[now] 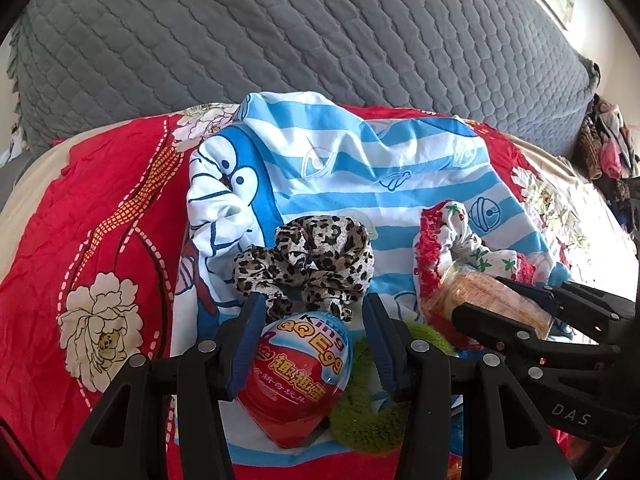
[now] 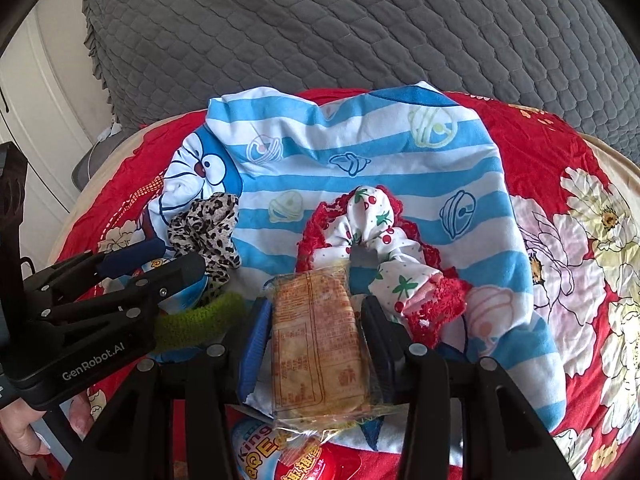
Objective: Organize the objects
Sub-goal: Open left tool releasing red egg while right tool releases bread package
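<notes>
A red and blue toy egg [image 1: 302,376] sits between the blue pads of the left gripper [image 1: 310,312], whose jaws are closed on its sides at a middling width. In the right wrist view another red and blue egg pack [image 2: 260,456] peeks out at the bottom edge, under the wrapper; whether it is that toy egg I cannot tell. The right gripper [image 2: 316,312] holds a clear-wrapped biscuit pack [image 2: 316,336] lengthwise, its jaws pressed on the long edges; from the left wrist view the same pack [image 1: 480,296] pokes out past the black fingers at the right.

Just beside the egg lies a fuzzy green hair tie [image 1: 368,420], partly under the left gripper's right finger. Beyond the egg rests a leopard-print scrunchie [image 1: 312,264], touching its far end. To the right, a white scrunchie with cherry print and red lace trim [image 2: 384,248] lies just past the tip of the biscuit pack.

All of these rest on a blue-and-white striped cloth with a cartoon cat [image 1: 360,168], crumpled and spread over a red floral sheet [image 1: 92,208] on the bed. Behind it rises a grey quilted cover [image 1: 300,28]. At the lower left of the right wrist view, a person's fingers [image 2: 24,436] grip the left gripper's handle. A heap of mixed clothes [image 1: 608,148] shows at the far right edge of the left wrist view.
</notes>
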`<state>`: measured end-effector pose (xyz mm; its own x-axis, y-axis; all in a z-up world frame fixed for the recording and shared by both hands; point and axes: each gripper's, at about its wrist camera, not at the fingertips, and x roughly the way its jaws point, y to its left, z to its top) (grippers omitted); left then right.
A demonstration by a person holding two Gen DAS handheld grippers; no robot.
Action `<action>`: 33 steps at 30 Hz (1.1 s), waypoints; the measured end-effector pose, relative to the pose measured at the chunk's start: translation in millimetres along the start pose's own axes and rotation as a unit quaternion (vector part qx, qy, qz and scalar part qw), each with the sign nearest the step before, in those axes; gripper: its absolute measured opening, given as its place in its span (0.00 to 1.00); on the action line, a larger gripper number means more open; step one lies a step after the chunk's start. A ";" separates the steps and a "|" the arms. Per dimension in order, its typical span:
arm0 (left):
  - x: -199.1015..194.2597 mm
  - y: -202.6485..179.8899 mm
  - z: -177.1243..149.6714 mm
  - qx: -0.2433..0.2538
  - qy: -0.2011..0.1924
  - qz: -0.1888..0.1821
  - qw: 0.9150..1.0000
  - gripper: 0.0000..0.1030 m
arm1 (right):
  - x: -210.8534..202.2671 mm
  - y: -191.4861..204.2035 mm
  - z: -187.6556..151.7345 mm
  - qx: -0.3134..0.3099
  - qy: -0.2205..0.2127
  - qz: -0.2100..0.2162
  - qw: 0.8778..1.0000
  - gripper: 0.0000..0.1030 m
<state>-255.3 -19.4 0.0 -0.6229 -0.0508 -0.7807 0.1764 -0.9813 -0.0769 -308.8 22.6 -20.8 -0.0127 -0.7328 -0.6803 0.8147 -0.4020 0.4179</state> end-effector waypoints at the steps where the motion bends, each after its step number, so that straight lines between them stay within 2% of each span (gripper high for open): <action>1: 0.4 0.4 0.0 -0.001 0.000 0.000 1.000 0.51 | 0.1 -0.2 0.1 0.000 0.000 0.002 1.000 0.46; 13: 3.0 2.1 -0.5 -0.006 0.002 0.002 1.000 0.51 | 1.1 0.0 0.3 -0.004 -0.001 -0.006 1.000 0.47; 16: 2.8 3.4 -1.2 -0.008 0.004 0.003 1.000 0.55 | 0.7 0.2 0.7 -0.003 0.000 -0.005 1.000 0.53; 18: 3.0 3.9 -1.3 -0.011 0.004 0.005 1.000 0.64 | 0.2 0.5 1.1 -0.003 0.000 -0.007 1.000 0.56; 21: 3.0 5.3 -1.7 -0.015 0.006 0.008 1.000 0.70 | -1.4 0.5 2.1 -0.001 -0.002 -0.008 1.000 0.63; 28: 1.0 6.2 0.7 -0.014 0.004 0.013 1.000 0.72 | -7.1 -1.3 5.1 -0.001 -0.007 -0.019 1.000 0.71; 33: -2.5 9.5 3.7 -0.019 0.000 0.016 1.000 0.74 | -12.2 -5.3 7.4 0.004 -0.014 -0.020 1.000 0.73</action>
<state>-254.9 -29.3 3.5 -0.6168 -0.0813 -0.7829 0.2247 -0.9714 -0.0762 -317.2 29.6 -10.2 -0.0609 -0.7315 -0.6792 0.8089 -0.4348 0.3958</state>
